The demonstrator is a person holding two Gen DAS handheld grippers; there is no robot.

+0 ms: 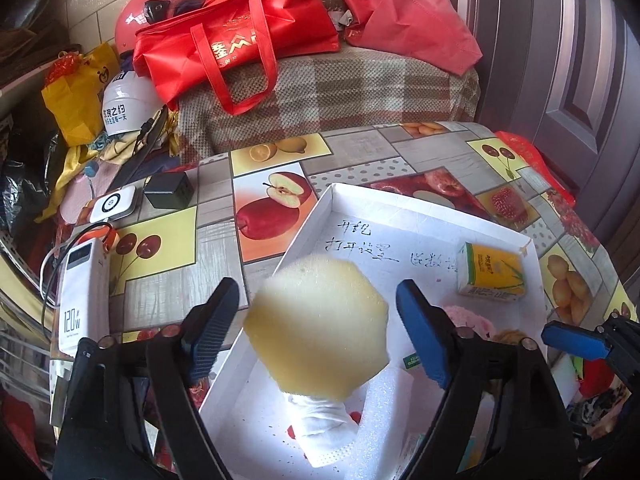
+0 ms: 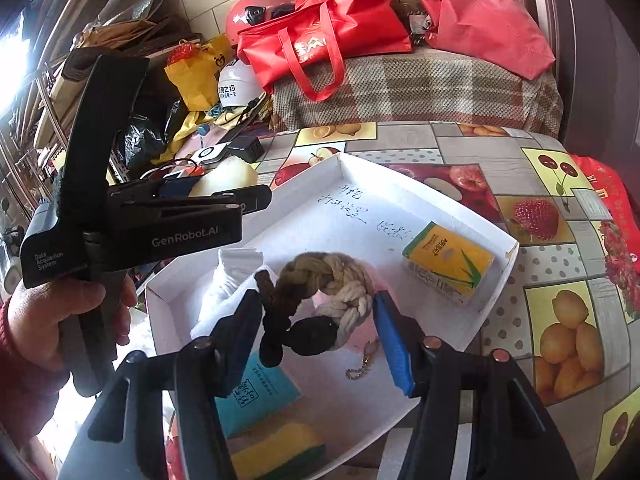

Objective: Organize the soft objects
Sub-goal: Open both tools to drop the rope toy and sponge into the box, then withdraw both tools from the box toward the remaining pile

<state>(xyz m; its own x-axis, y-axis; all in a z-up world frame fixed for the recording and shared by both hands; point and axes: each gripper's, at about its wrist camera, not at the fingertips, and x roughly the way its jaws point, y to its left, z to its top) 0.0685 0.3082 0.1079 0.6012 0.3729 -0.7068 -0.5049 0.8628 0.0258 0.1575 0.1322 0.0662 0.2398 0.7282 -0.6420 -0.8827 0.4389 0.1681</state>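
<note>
Soft objects are gathered in and over a shallow white box [image 2: 496,258] set on a table covered with a fruit-patterned cloth [image 2: 560,184]. Inside the box, a yellow tissue pack [image 2: 448,264] is laid near the far right wall, beside handwritten characters on the box floor. A folded white cloth [image 2: 224,280] is seen at the left side of the box. A teal tissue pack [image 2: 260,396] and a yellow-and-green sponge [image 2: 276,452] are located at the near edge; whether these lie inside the box cannot be told. A small gold ball chain [image 2: 362,364] is lying on the box floor.

A pale yellow sponge [image 1: 316,328] is seen between the fingers of the left gripper [image 1: 320,320], above the left part of the box. The fingers are spread wide, with a gap visible on each side of the sponge, so no grip is shown.

A braided rope knot [image 2: 324,300], shaded from cream through tan to black, is positioned between the fingers of the right gripper [image 2: 320,336] over the middle of the box. The fingers are set at a medium width; contact with the knot cannot be confirmed.

Outside the box, a white power bank [image 1: 82,288], a black charger cube [image 1: 168,190] and a white square device [image 1: 114,206] are placed on the table's left side. Beyond the table, a red tote bag [image 1: 240,36] and a pink bag [image 1: 412,12] are resting on a checked blanket [image 1: 340,92].
</note>
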